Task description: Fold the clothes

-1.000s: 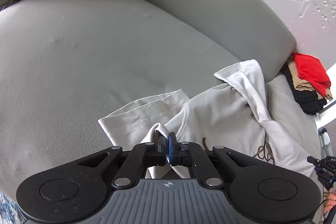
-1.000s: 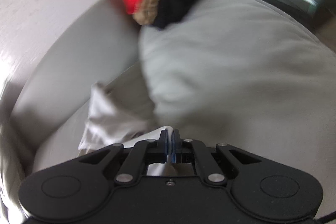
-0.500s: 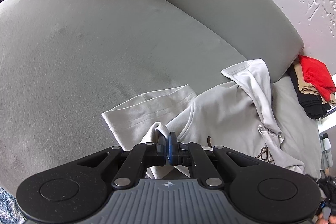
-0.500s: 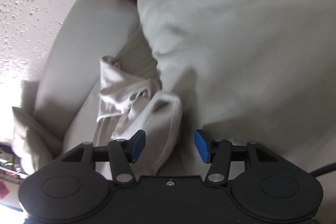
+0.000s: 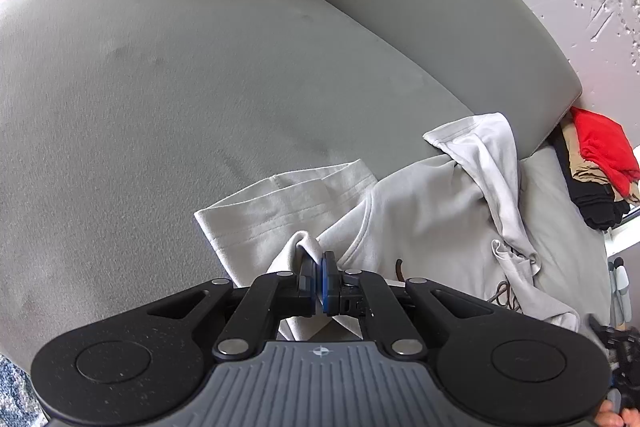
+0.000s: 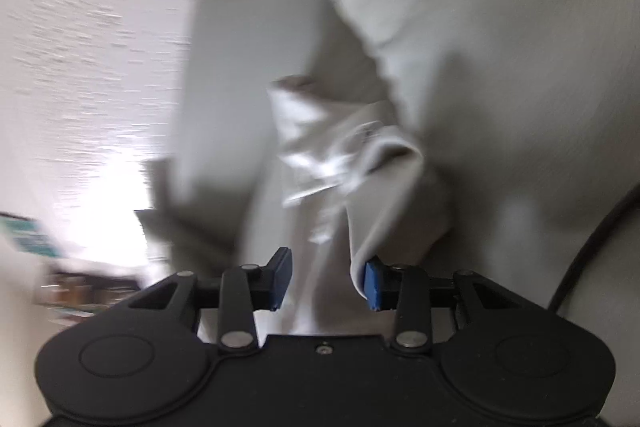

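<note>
On the grey fabric sofa cushion (image 5: pixel 200 87) a pale grey hooded sweatshirt (image 5: pixel 420 227) is pinched by the left gripper (image 5: pixel 319 281), while the right gripper (image 6: pixel 327 281), jaws closing, has a fold between unpressed pads.

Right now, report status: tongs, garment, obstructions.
Left tongs shut on light grey hoodie fold. Right tongs closing, hoodie edge between, pads not pressing. Hoodie rumpled on grey sofa. Folded pile off to the side, nothing blocking.
</note>
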Motion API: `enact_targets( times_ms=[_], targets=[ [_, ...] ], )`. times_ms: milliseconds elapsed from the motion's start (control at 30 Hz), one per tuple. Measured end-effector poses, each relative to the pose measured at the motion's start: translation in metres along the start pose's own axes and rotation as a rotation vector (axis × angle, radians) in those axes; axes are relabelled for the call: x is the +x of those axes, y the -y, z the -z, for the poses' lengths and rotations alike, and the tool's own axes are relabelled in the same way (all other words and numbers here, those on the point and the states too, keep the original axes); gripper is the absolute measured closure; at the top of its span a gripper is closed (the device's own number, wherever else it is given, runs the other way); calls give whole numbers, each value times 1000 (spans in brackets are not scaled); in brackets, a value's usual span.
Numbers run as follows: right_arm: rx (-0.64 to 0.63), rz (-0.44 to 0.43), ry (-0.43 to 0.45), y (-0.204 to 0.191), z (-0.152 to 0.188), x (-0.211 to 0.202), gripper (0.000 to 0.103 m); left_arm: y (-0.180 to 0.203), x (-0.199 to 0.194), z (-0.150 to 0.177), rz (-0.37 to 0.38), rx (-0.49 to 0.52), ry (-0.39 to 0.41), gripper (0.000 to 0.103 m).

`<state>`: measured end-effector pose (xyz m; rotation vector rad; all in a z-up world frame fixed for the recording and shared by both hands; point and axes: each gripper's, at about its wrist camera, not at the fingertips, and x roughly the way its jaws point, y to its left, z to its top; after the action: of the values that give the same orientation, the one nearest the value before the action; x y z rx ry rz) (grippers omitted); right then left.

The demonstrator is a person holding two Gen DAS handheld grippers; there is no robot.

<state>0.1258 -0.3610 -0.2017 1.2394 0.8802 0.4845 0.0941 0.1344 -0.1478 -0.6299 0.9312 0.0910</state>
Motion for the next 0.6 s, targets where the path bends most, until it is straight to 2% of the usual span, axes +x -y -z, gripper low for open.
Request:
enact_targets(
  times_ms=[67, 167, 233, 300, 467, 600],
  targets=[
    [11, -37, 21, 2, 1, -5, 66, -2, 0, 0, 4, -7, -4, 102],
    [40, 75, 59, 6, -4, -1, 67, -3, 0, 0, 5, -17, -10, 102],
    [47, 97, 73, 5, -6, 5, 81, -4, 0, 0, 5, -24, -12, 102],
    [23, 97, 75, 1, -6, 11, 85, -6, 1, -1, 10, -38, -15, 102],
    [-2, 25, 89, -4, -4, 12, 83, -14, 3, -4, 38, -107, -27, 102],
    [79, 84, 158, 8, -11, 16, 82, -17, 5, -6, 49, -144, -33, 102]
  ],
)
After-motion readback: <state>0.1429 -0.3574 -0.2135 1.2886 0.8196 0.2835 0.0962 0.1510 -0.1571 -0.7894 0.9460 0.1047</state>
